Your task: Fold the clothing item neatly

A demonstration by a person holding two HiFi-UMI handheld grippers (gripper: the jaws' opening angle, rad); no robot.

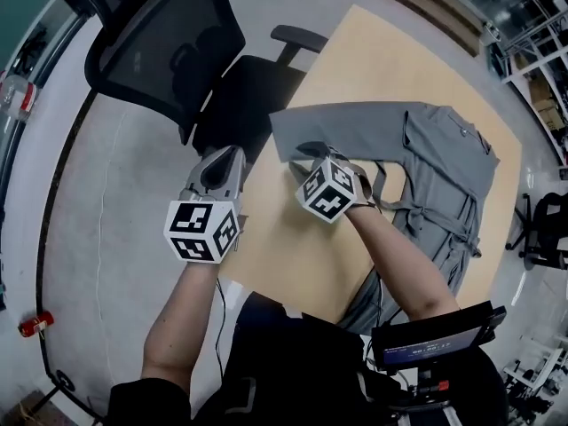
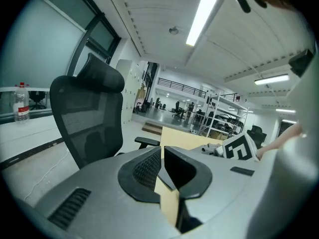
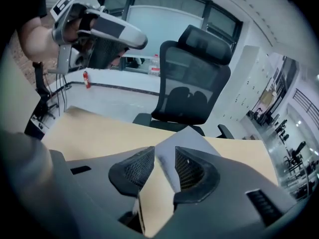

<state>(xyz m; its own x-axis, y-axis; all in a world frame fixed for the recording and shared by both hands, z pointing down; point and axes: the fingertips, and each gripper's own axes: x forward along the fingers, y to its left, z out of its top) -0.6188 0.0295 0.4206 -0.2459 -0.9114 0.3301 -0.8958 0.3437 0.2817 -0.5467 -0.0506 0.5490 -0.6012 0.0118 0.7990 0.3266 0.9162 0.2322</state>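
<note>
The left gripper [image 2: 162, 158] is closed on nothing, with the light wooden surface [image 1: 293, 238] just to its right. The right gripper [image 3: 164, 158] has its jaws parted. The grey long-sleeved garment [image 1: 435, 162] lies ahead of it, its sleeve end seemingly between the jaws, untouched.

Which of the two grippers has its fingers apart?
The right gripper, pointing at the grey sleeve: a clear gap shows between its fingers. The left gripper has its fingers together.

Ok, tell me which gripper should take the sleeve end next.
Right, probably. The right gripper sits over the end of the grey sleeve, jaws apart, cloth showing between them; the left gripper is shut, off beside the chair.
</note>
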